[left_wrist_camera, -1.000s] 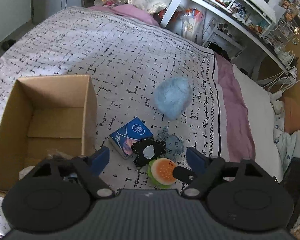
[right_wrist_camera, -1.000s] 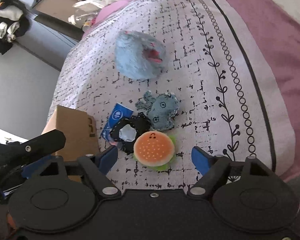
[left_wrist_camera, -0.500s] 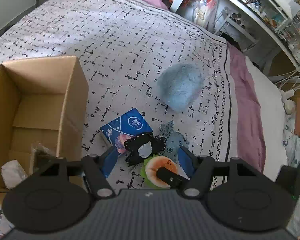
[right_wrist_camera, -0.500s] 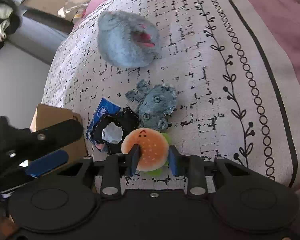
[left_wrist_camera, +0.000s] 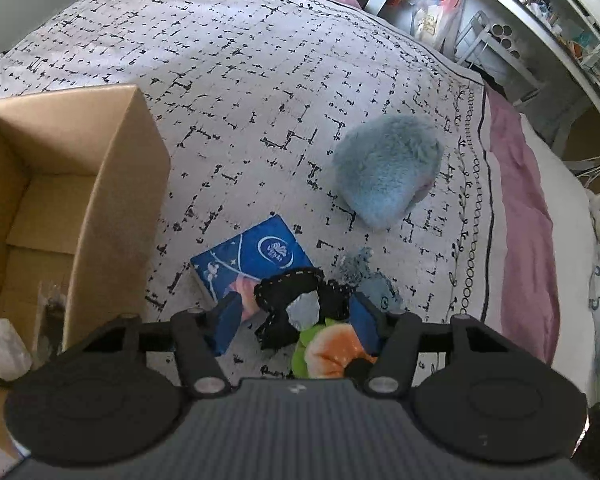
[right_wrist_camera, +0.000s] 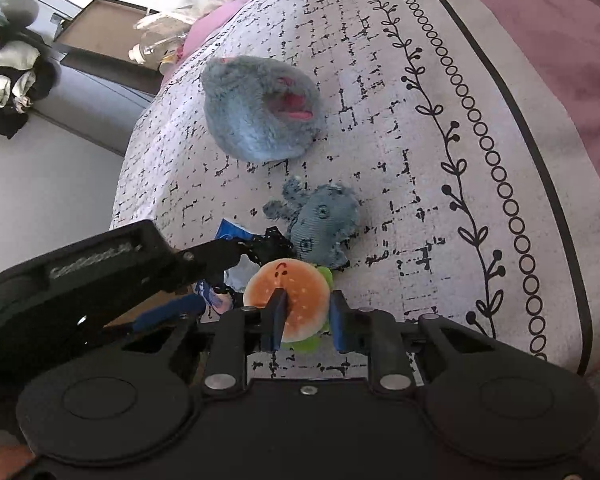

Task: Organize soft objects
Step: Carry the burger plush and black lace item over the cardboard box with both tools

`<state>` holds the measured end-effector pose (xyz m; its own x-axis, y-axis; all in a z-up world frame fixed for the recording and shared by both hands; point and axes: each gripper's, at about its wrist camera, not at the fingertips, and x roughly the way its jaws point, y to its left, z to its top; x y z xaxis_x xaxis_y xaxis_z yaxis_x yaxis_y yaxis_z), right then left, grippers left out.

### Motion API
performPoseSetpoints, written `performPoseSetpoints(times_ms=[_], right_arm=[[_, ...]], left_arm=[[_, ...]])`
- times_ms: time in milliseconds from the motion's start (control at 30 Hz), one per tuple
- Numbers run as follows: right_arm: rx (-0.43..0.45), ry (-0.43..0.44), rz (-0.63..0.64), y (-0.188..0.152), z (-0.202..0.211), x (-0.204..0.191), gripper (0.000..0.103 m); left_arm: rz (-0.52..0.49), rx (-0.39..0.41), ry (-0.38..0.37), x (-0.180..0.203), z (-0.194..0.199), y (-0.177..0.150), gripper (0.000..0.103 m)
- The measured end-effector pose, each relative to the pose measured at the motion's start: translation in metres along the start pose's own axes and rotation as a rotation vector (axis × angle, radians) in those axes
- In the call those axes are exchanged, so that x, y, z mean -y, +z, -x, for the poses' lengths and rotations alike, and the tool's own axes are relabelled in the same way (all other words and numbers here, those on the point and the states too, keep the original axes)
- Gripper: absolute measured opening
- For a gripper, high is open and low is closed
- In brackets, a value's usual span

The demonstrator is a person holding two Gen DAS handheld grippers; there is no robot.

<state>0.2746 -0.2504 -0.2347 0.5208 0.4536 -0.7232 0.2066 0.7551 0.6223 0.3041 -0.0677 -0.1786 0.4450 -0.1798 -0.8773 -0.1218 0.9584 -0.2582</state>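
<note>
A burger plush (right_wrist_camera: 288,296) lies on the bedspread, and my right gripper (right_wrist_camera: 306,312) is shut on it. It also shows in the left wrist view (left_wrist_camera: 332,350). My left gripper (left_wrist_camera: 296,320) is open, its fingers on either side of a black fabric ring toy (left_wrist_camera: 296,300). A small denim plush (right_wrist_camera: 324,224) lies just beyond the burger. A fluffy blue plush (left_wrist_camera: 384,172) with a pink opening (right_wrist_camera: 260,108) lies farther out. A blue tissue pack (left_wrist_camera: 252,256) lies under the black toy.
An open cardboard box (left_wrist_camera: 112,184) stands at the left on the bed, with a white object (left_wrist_camera: 0,348) and clear wrap inside. The bedspread (left_wrist_camera: 240,60) stretches far ahead. White shelves (left_wrist_camera: 520,12) stand past the bed's right edge.
My right gripper closed on the burger plush. My left gripper moved down and forward over the black toy, narrowing its fingers somewhat.
</note>
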Motion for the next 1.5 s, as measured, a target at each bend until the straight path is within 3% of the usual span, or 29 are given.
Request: performPoseSetpoints(times_ms=[267,333,467,600,800,1500], right_arm=[[-0.013,-0.011,-0.033,0.003,-0.004,0.008,0.023],[-0.018,-0.009,-0.034,0.003,-0.005,0.009,0.023],[-0.021,-0.003,-0.032,0.003,-0.007,0.008,0.023],[-0.025,0.043,-0.021,0.003,-0.006,0.006,0.022],[0.004,0.059,0.013,0.001,0.003,0.001,0.021],[0.097,0.039,0.189,-0.013,0.055,-0.049,0.021]], left_arm=[[-0.028,-0.023,0.044,0.007,-0.020,0.003,0.058],[-0.045,-0.016,0.061,0.010,-0.022,0.002,0.053],[-0.062,-0.007,0.073,0.013,-0.023,0.002,0.028],[-0.073,0.009,0.054,0.012,-0.019,0.002,0.020],[-0.051,0.040,0.012,0.008,-0.004,0.001,0.015],[-0.016,0.195,-0.114,-0.022,0.081,-0.004,0.014]])
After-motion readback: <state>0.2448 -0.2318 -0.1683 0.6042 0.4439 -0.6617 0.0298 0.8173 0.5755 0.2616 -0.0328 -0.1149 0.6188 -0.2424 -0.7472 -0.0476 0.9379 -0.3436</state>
